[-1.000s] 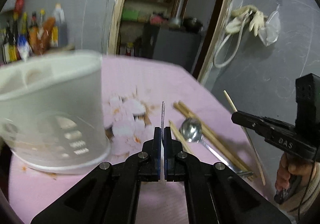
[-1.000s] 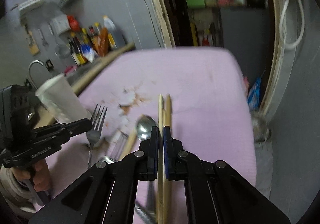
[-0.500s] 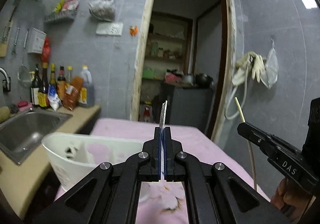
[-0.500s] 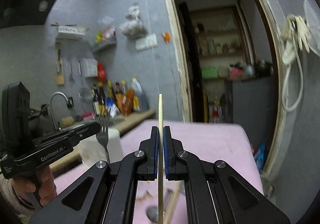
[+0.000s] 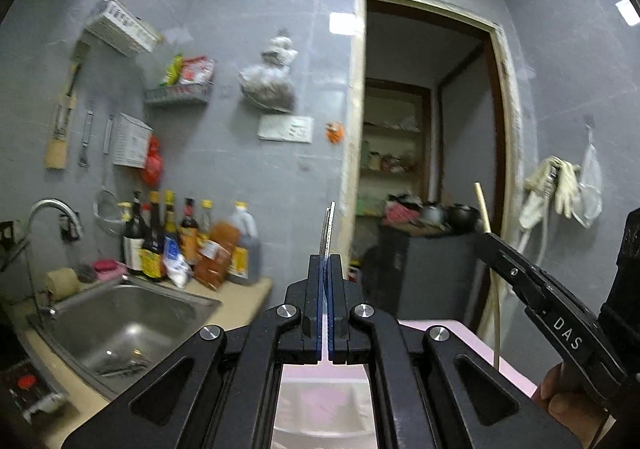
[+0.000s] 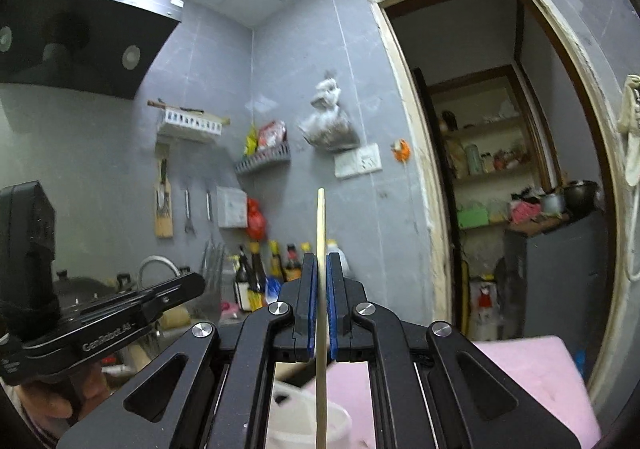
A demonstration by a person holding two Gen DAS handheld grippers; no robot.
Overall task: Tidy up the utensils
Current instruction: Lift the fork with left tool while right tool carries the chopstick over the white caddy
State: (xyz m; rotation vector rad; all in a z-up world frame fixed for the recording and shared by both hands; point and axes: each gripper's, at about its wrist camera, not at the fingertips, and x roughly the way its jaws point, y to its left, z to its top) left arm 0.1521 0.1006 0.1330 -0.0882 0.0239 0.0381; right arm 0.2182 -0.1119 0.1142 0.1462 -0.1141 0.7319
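The left gripper (image 5: 325, 269) is pinching a fork (image 5: 327, 227) seen edge-on, its thin metal end sticking up past the closed fingers, above a white utensil holder (image 5: 320, 409) on the pink table (image 5: 460, 333). The right gripper (image 6: 319, 273) is clamping a wooden chopstick (image 6: 321, 225) upright over that holder (image 6: 312, 421). Beyond them, a steel sink (image 5: 128, 325) and sauce bottles (image 5: 188, 241) are sitting against the grey tiled wall (image 5: 248, 49).
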